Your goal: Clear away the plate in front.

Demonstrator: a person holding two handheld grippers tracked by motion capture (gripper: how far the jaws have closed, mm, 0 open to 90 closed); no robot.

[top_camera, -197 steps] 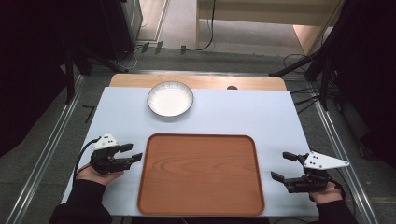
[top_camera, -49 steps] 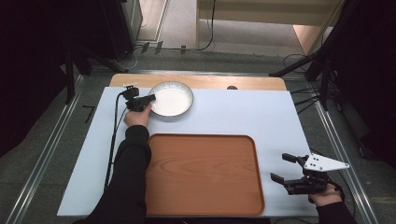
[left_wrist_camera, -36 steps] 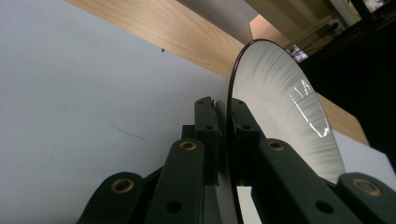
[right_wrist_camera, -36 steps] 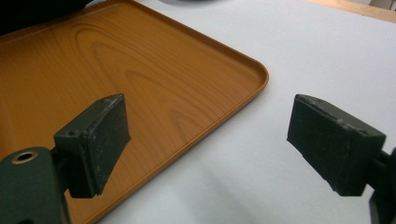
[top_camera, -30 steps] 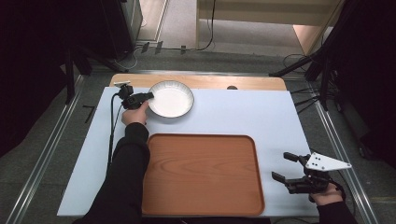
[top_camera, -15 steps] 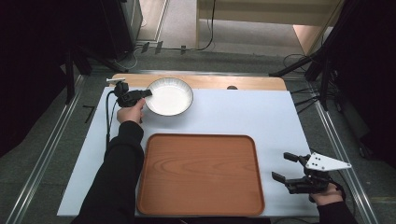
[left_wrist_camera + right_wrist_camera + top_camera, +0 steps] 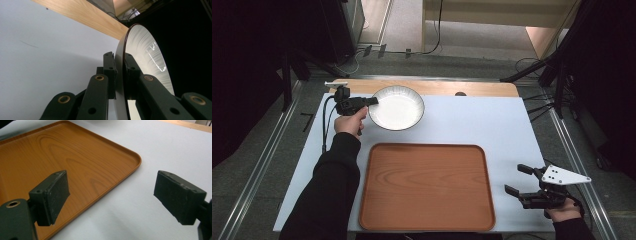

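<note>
Your left gripper (image 7: 371,101) has gone from the near left edge of the table (image 7: 472,120) out to the far left and now pinches the left rim of the white bowl (image 7: 397,107), one jaw inside the wall and one outside. Compared with a second ago, the bowl looks slightly raised and tipped, so the lift toward the wooden tray (image 7: 427,185) seems underway. Your right gripper (image 7: 522,182) sits near right beside the tray, jaws apart and empty.
</note>
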